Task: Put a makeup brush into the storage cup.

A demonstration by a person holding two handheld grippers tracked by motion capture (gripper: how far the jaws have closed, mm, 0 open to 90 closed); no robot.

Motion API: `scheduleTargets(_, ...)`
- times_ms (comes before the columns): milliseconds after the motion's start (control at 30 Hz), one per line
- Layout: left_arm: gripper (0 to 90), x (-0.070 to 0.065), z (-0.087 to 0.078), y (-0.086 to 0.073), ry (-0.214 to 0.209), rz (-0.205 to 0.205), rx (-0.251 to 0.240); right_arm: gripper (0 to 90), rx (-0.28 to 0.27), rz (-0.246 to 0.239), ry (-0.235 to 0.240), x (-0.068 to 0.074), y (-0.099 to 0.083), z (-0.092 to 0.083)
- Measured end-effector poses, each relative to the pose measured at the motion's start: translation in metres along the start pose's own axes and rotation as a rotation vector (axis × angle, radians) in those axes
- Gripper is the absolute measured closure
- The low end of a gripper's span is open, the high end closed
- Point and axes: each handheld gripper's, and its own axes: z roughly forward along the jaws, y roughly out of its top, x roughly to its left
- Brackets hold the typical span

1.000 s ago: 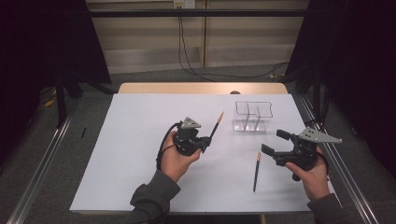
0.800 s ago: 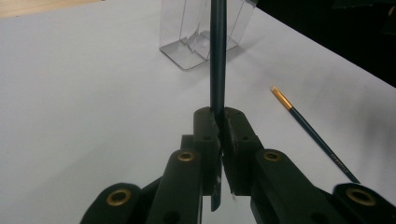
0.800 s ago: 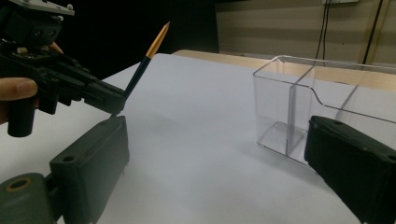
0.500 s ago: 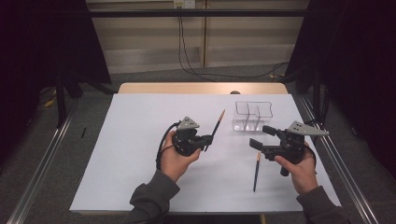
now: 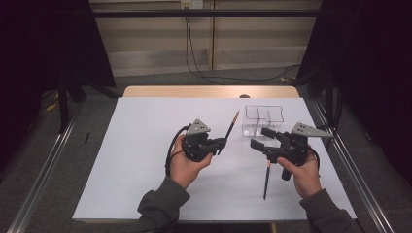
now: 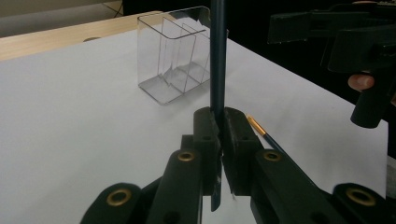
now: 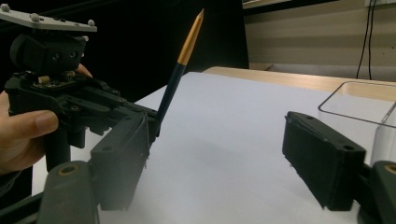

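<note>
- The left gripper [image 5: 219,143] has its jaws closed tight on a dark pencil [image 5: 229,129] (gold band near the tip), which slants up and away from the pads toward the far side of the table.
- In the left gripper view the same pencil [image 6: 217,60] stands upright between the pressed pads, with its lower end poking out below them.
- The right gripper [image 5: 260,139] hangs above the white sheet [image 5: 141,160] with its jaws apart and nothing between them; they have just been closing.
- A second pencil [image 5: 266,177] lies flat on the sheet, just under and in front of the right hand [image 5: 303,172], untouched.
- A clear plastic holder [image 5: 264,120] with compartments stands upright on the sheet near the far right corner, just beyond the right gripper, and is empty.
- The two grippers face each other, near but apart.
</note>
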Motion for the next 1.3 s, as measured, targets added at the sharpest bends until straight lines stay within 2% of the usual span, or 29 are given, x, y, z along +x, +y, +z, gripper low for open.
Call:
scheduleTargets(167,84.7,0.000,0.001,0.000,0.006,0.005,0.005,25.7,-0.016,0.000,0.001,0.001,0.001,0.003)
scheduleTargets(367,84.7,-0.003,0.003,0.001,-0.009,0.005,-0.003,31.0,-0.031,-0.001,0.007,0.001,0.002,0.005)
scheduleTargets(467,84.7,-0.004,0.004,0.001,-0.012,0.004,-0.004,34.5,-0.041,0.008,0.006,0.001,0.003,0.005)
scheduleTargets(500,84.7,-0.005,0.005,0.001,-0.016,0.008,-0.011,38.9,-0.045,0.011,0.007,0.001,0.003,0.006)
scheduleTargets(567,84.7,-0.005,0.006,0.001,-0.024,0.008,0.001,43.4,-0.035,0.036,0.032,0.001,0.003,0.006)
scheduleTargets(733,84.7,-0.008,0.008,0.001,-0.027,0.016,0.005,45.5,-0.047,0.041,0.046,0.004,0.005,0.010)
scheduleTargets(833,84.7,-0.009,0.010,0.001,-0.038,0.019,-0.002,49.0,-0.052,0.056,0.055,0.005,0.007,0.014)
scheduleTargets(967,84.7,-0.010,0.011,0.000,-0.048,0.021,-0.005,58.8,-0.051,0.105,0.058,0.007,0.008,0.018)
scheduleTargets(1167,84.7,-0.014,0.011,0.000,-0.048,0.014,-0.004,60.4,-0.062,0.164,0.080,0.005,0.010,0.022)
scheduleTargets(1300,84.7,-0.016,0.012,0.001,-0.071,0.020,-0.004,62.4,-0.073,0.176,0.090,0.005,0.012,0.024)
